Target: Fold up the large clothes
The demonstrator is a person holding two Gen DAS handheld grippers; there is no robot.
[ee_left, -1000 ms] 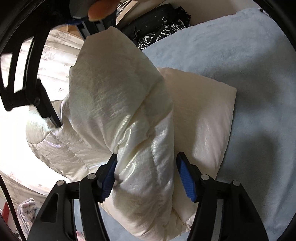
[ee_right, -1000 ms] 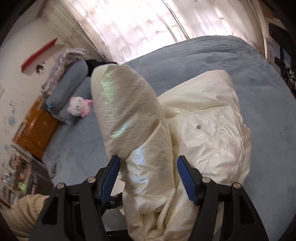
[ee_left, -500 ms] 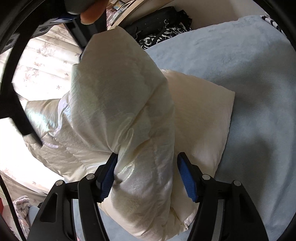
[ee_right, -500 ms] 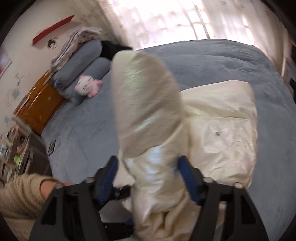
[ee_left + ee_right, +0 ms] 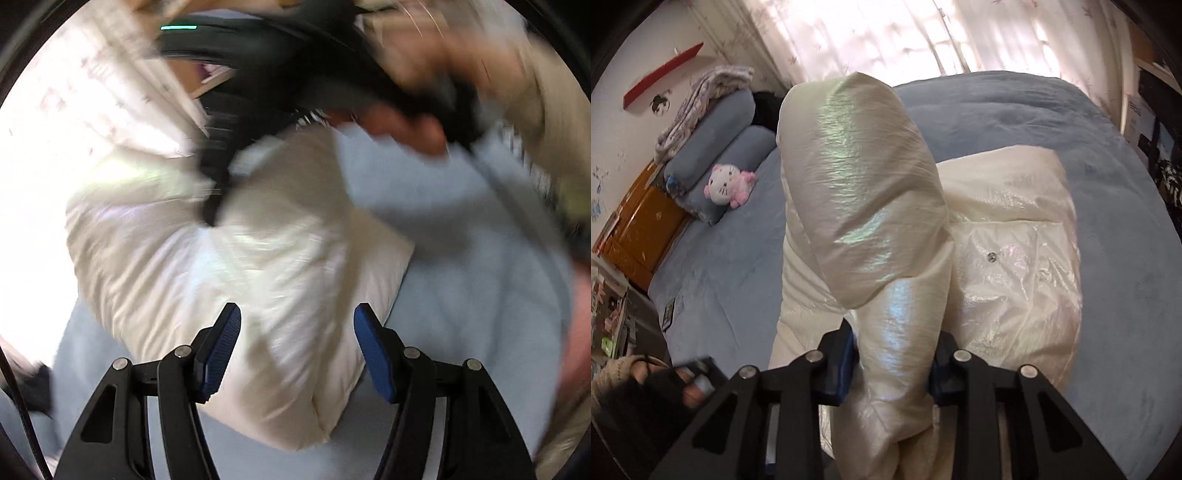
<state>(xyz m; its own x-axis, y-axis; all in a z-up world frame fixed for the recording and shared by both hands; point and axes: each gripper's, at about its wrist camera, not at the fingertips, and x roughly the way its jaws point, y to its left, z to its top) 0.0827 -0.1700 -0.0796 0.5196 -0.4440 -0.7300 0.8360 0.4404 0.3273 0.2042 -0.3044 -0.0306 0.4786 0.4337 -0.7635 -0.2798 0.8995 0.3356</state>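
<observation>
Cream puffer jacket (image 5: 1008, 258) on blue bed (image 5: 1108, 155), sleeve (image 5: 864, 206) rising upward and away from right claw (image 5: 892, 365). Right claw just closing, gripping sleeve; left claw (image 5: 297, 347) open above jacket. No readable writing.

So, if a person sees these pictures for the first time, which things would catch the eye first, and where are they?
First comes the shiny cream puffer jacket, lying on the blue bed cover, with one puffy sleeve rising in the middle of the right wrist view. The right gripper has just closed on this sleeve and squeezes it. Then the pink and white plush cat by the grey-blue pillows at the left.
</observation>
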